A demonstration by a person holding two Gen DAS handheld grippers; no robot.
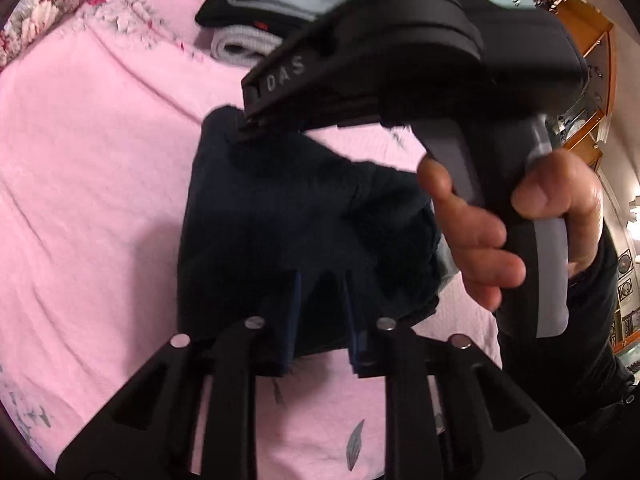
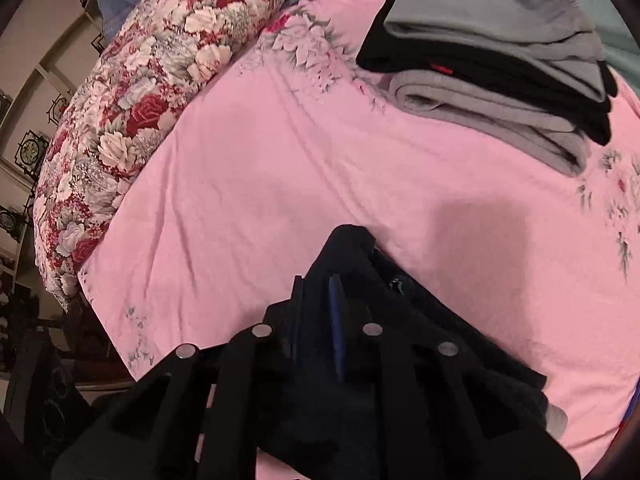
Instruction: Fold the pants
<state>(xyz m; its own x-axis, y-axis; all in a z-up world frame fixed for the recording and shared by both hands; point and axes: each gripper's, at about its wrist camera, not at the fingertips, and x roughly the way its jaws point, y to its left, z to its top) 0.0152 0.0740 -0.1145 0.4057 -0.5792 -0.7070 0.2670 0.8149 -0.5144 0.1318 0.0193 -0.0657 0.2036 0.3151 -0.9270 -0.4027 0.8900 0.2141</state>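
Dark navy pants lie folded into a thick bundle on the pink bedspread. My left gripper is at their near edge, its jaws shut on the cloth between the two fingers. Reaching in from the upper right, my right gripper is held by a hand; its tip pinches the far left corner of the pants. In the right wrist view the right gripper has its fingers close together, with dark pants cloth bunched around and between them.
A stack of folded grey and black clothes sits at the far side of the bedspread. A floral quilt roll lies along the left edge. Wooden furniture stands beyond the bed to the right.
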